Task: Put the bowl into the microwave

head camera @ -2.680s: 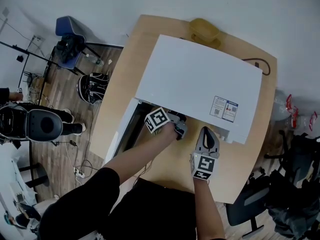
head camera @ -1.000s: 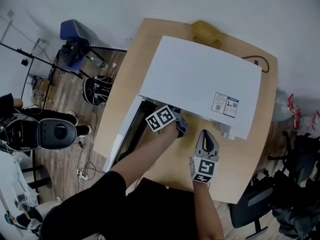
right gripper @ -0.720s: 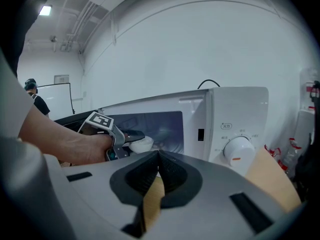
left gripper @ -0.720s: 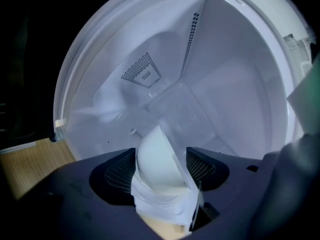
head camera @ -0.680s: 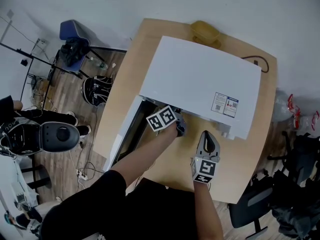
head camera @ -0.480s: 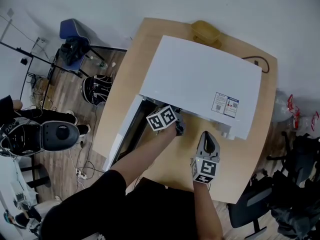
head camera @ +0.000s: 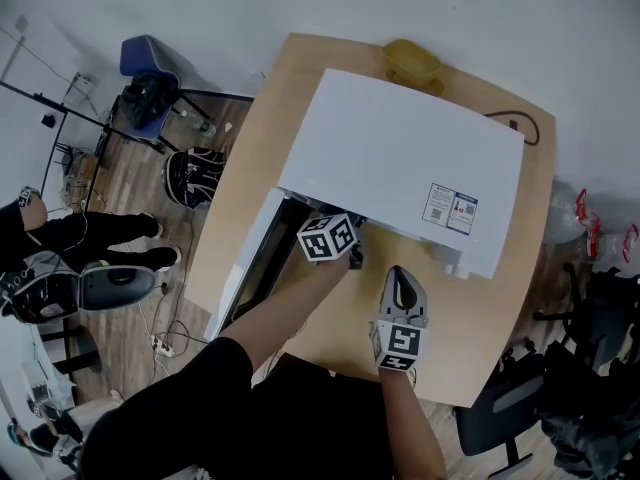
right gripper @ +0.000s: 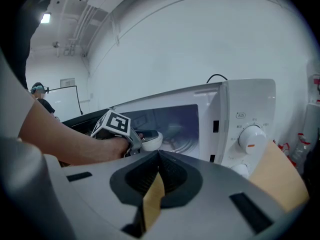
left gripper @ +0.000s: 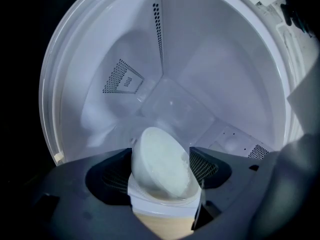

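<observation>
Bowl (left gripper: 165,171) at the mouth of the microwave (head camera: 400,158), between the left gripper's (left gripper: 161,154) jaws.

The white bowl is tipped steeply on its side, its hollow turned to the right in the left gripper view, just past the front sill with the bare white cavity behind it. The left gripper's jaws stand wide and have just been opening; the bowl fills the gap, its sides against both pads. The door (head camera: 245,258) hangs open on the left. The right gripper (right gripper: 159,156) hovers over the table (head camera: 500,298) just in front of the microwave, near its dial (right gripper: 251,136), its jaws drawn together at the tips with nothing between them.
</observation>
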Demonstrator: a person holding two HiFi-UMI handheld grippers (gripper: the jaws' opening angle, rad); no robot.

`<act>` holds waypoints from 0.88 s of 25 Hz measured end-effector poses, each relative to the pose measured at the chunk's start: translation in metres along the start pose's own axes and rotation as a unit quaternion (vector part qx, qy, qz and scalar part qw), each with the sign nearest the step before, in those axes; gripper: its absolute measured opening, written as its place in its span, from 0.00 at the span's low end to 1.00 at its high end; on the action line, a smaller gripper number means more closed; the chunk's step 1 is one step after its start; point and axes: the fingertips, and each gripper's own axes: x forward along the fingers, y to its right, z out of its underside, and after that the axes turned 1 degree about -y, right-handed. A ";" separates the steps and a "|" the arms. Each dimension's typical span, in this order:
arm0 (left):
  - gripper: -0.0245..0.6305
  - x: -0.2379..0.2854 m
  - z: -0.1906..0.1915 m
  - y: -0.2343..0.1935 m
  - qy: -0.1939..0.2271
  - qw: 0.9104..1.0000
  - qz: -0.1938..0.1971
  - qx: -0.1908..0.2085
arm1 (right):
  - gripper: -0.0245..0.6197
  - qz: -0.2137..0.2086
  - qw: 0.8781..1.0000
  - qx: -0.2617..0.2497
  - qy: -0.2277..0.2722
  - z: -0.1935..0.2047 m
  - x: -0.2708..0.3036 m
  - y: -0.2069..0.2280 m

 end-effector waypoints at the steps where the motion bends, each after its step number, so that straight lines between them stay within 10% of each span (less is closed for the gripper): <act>1: 0.55 0.000 0.000 -0.001 0.001 1.000 0.000 0.002 | 0.13 0.000 1.000 0.000 -0.001 0.001 -0.001 0.000; 22: 0.60 -0.025 0.000 -0.001 0.016 0.997 0.013 0.077 | 0.13 0.003 1.000 -0.004 -0.001 0.000 -0.004 0.005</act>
